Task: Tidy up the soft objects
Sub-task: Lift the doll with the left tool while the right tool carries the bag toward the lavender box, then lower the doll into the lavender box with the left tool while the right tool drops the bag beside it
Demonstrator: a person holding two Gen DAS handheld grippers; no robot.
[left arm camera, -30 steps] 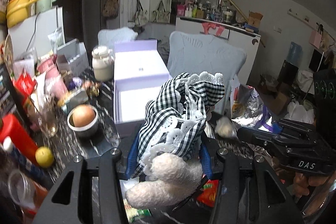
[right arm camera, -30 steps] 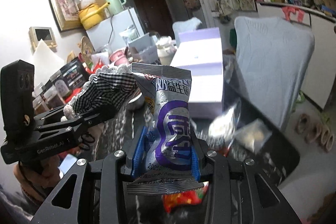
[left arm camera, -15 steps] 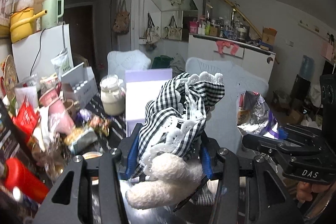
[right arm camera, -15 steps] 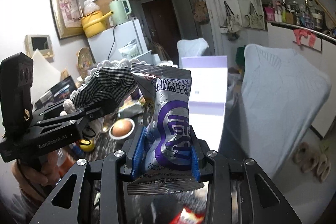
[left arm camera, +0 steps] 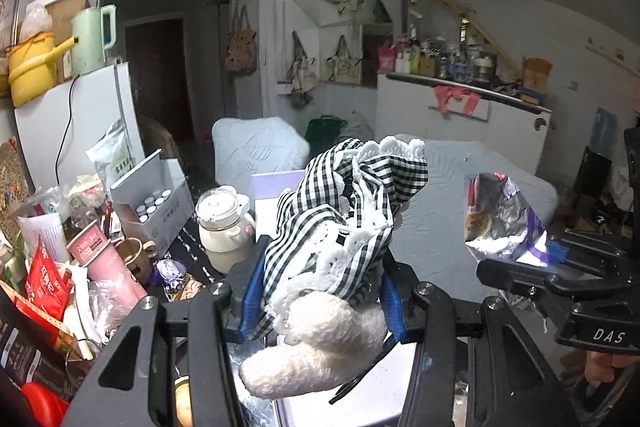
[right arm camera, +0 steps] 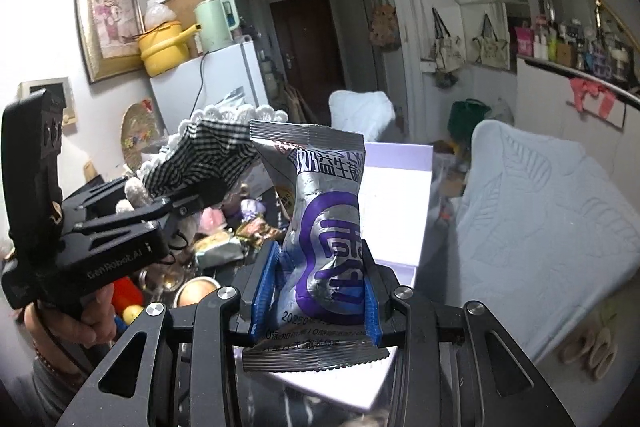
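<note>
Plush toy (left arm camera: pixel 320 339) head hidden under checked cloth (left arm camera: pixel 352 211); snack pouch (right arm camera: pixel 326 239) text partly pinched

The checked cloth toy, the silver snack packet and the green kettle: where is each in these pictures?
Checked cloth toy (left arm camera: pixel 344 227): left wrist view, on its gingham fabric.
Silver snack packet (right arm camera: pixel 328 227): right wrist view, on its purple emblem.
Green kettle (left arm camera: pixel 90 45): left wrist view, on its body.

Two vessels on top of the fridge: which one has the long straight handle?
The yellow pot, at the left of the fridge top. The pale green kettle beside it has a loop handle instead.
</note>
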